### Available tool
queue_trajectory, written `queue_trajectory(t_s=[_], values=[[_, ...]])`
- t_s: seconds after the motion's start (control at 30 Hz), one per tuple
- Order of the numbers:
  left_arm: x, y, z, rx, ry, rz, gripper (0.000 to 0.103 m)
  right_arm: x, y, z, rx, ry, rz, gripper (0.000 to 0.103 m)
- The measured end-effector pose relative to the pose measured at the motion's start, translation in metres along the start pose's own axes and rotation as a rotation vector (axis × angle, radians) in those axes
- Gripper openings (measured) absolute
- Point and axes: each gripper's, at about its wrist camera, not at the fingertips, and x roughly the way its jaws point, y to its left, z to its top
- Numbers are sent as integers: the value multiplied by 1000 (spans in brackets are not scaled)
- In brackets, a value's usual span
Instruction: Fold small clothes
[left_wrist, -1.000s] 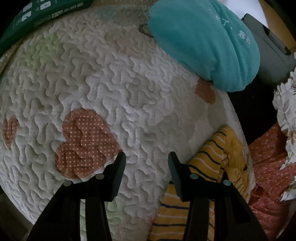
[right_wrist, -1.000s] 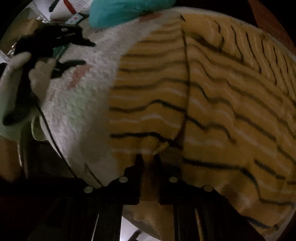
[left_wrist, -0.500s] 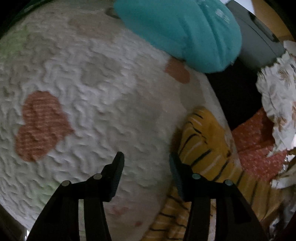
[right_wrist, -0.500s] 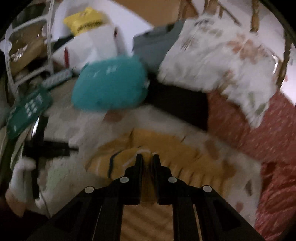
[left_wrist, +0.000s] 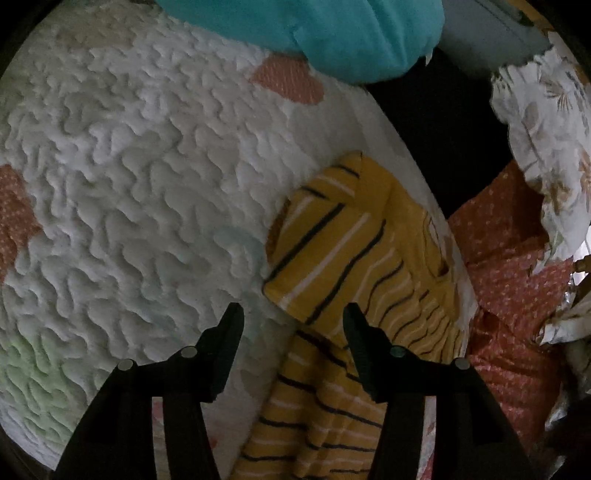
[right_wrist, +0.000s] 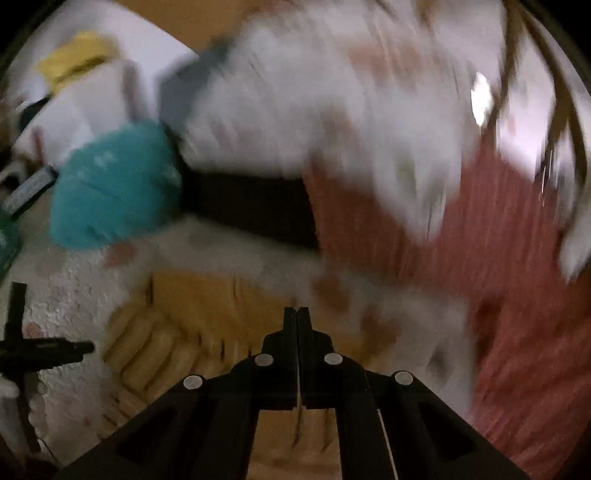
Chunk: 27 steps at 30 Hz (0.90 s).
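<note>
A small yellow garment with dark and white stripes lies partly folded on a white quilted blanket; it also shows, blurred, in the right wrist view. My left gripper is open and empty, hovering just over the garment's near folded edge. My right gripper has its jaws pressed together above the garment; yellow cloth shows beneath the fingers, but I cannot tell whether any is pinched.
A teal cushion lies at the far edge of the blanket. A red dotted sheet and a white floral pillow lie to the right. A dark gap separates them. The left gripper shows in the right wrist view.
The right gripper has lifted and pulled back from the garment, folding it over; its view is blurred with motion. The left gripper has shifted right toward the garment and stayed open.
</note>
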Motion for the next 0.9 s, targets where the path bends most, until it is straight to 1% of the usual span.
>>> queue_trajectory(t_s=[0.07,0.1,0.13,0.17,0.2,0.3,0.37,0.4,0.43,0.5,0.57,0.6,0.63,0.67,0.7,0.77,0.8,0.83,0.9], values=[[2,0,-1,3,1,16,55,23,-13,-32,148,74,178,4],[4,0,0,2,1,26,55,32,-12,-47,197,106,242,7],[6,0,-1,-1,2,36,56,41,-8,-64,227,136,287,19],[9,0,-2,-3,7,45,56,50,0,-81,241,168,321,37],[12,1,-4,1,20,58,56,56,7,-94,243,196,344,42],[30,-4,-17,52,59,114,56,66,28,-135,240,264,397,42],[34,-2,-34,89,78,146,56,63,33,-161,230,289,398,42],[33,1,-41,107,72,149,56,58,31,-171,223,284,386,42],[30,-1,-54,151,47,167,56,48,27,-181,217,271,364,42],[27,-5,-74,220,18,207,56,31,5,-204,238,245,315,43],[24,-10,-95,286,-20,248,56,12,-26,-227,304,230,274,50],[23,-11,-108,324,-35,268,56,3,-44,-242,345,220,249,52],[21,-12,-122,353,-45,281,57,-2,-57,-252,375,218,226,55],[19,-11,-140,373,-48,288,60,-5,-69,-263,405,220,209,55],[17,-11,-154,382,-49,279,62,-9,-81,-277,447,225,204,55],[14,-10,-177,394,-55,265,75,-12,-99,-303,550,228,237,55],[13,-9,-192,403,-62,260,78,-13,-105,-314,594,227,261,55],[12,-9,-200,409,-70,263,81,-13,-108,-322,627,227,286,55],[12,-7,-213,422,-74,269,81,-11,-108,-338,682,230,340,55]])
